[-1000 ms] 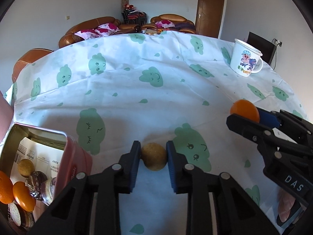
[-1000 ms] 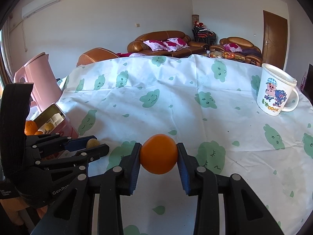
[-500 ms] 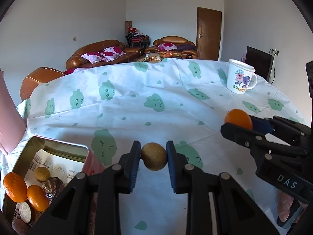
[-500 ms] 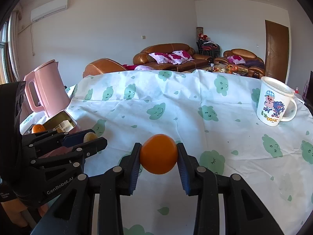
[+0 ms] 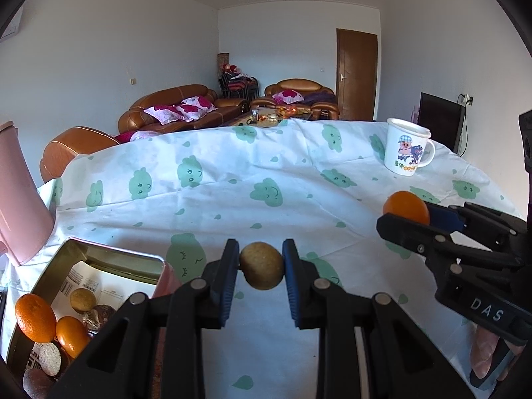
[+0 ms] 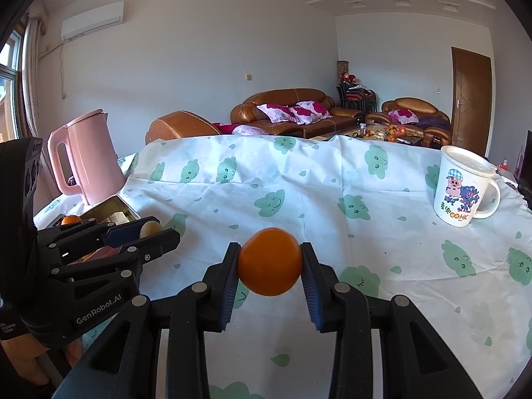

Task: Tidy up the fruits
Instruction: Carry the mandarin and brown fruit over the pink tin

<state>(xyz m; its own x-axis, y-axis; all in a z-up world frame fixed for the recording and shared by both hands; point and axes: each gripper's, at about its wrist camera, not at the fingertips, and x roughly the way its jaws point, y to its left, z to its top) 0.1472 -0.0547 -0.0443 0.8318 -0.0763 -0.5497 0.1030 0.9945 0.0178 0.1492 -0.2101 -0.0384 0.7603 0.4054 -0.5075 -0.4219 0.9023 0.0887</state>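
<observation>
Now your left gripper (image 5: 261, 271), raised since a second ago, clamps the brown fruit (image 5: 262, 270) above the tablecloth (image 5: 232, 206) beside the tin (image 5: 99, 259); your right gripper (image 6: 270, 262) grips the orange (image 6: 270, 261). Readable: "DAS", "GenRobot.AI", "OOHK" on mug (image 6: 465, 186).

Left claw (image 5: 261, 271) clamping brown fruit (image 5: 262, 270), open tin (image 5: 99, 252) lower left

Small round tan-brown fruit w/ rough matte skin (image 5: 262, 270), up off the cloth, pinched btwn two blue pads. Smooth round orange fruit (image 6: 270, 261), bigger, also pinched and off the cloth, to its right. Open pink rectangular metal tin (image 5: 156, 260) at lower left holds two more oranges (image 5: 35, 312), one tan fruit (image 5: 82, 299), other bits unclear.
</observation>
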